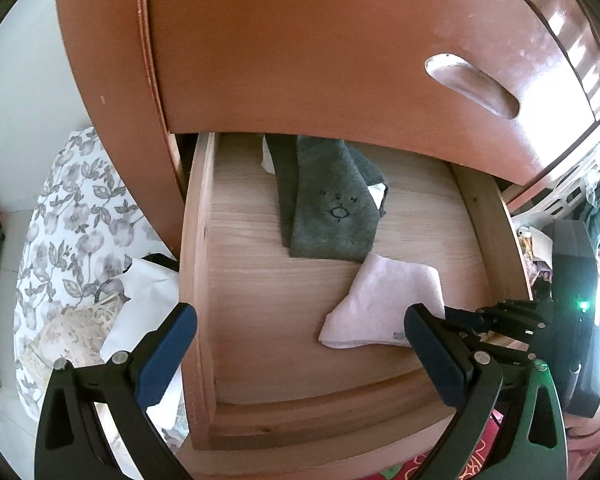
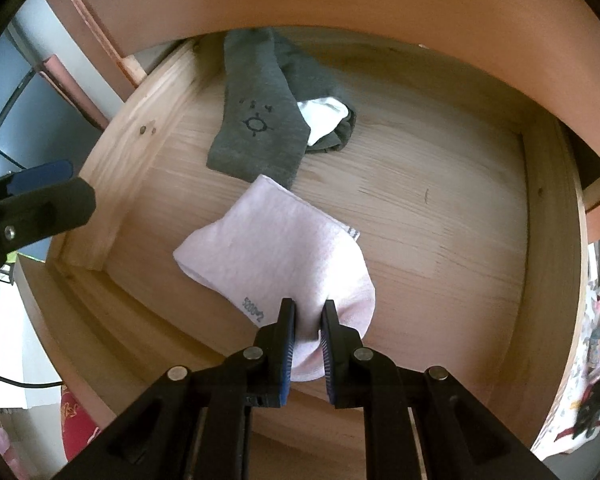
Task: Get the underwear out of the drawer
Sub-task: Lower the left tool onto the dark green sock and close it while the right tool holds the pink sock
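Pink sock (image 2: 276, 240): lying in wooden drawer (image 2: 112, 168), toe end pinched by right gripper (image 2: 308, 320) for lifting out. Grey socks (image 2: 260, 128) left behind it. Left gripper (image 1: 300, 320) held wide, empty, above.

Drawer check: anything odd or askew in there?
Only socks show in the open wooden drawer: the right gripper pinches a pale pink sock, and loosely crumpled grey socks lie behind it. No underwear is visible.
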Demonstrator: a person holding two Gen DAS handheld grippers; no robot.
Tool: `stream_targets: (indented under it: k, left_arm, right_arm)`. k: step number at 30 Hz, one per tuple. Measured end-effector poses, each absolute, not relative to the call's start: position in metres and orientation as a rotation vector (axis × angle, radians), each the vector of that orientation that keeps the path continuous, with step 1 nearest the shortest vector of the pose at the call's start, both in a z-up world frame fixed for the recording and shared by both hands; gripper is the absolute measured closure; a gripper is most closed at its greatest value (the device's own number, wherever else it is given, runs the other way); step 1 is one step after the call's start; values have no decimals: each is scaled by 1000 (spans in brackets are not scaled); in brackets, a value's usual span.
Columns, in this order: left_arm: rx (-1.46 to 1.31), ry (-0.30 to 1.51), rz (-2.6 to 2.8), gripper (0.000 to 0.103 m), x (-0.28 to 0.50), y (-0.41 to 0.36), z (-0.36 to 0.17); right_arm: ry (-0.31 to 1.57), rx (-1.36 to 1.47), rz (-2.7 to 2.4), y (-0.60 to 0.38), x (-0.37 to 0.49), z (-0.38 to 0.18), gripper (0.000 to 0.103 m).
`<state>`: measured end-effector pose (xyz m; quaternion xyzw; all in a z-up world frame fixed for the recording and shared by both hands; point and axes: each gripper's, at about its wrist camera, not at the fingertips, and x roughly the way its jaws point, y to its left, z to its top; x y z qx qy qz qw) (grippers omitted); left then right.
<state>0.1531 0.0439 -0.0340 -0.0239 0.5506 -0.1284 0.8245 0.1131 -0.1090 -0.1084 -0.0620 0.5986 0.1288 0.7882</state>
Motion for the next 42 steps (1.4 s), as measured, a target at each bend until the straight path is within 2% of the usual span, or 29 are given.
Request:
stream_targets:
  k: [10, 19, 35, 42]
  left_arm:
    - [6, 1188, -245, 0, 179, 23, -24]
    - [124, 1253, -183, 0, 204, -16, -46]
    - [-232, 1245, 80, 1, 228, -16, -68]
    - [-294, 1212, 162, 12, 222, -19, -75]
  right_arm:
    - [1149, -74, 255, -138, 101, -77, 90]
    - [1007, -17, 212, -189, 91, -39, 90]
    - [1009, 53, 234, -213, 93, -57, 90]
    - [1005, 71, 243, -220, 91, -56, 90]
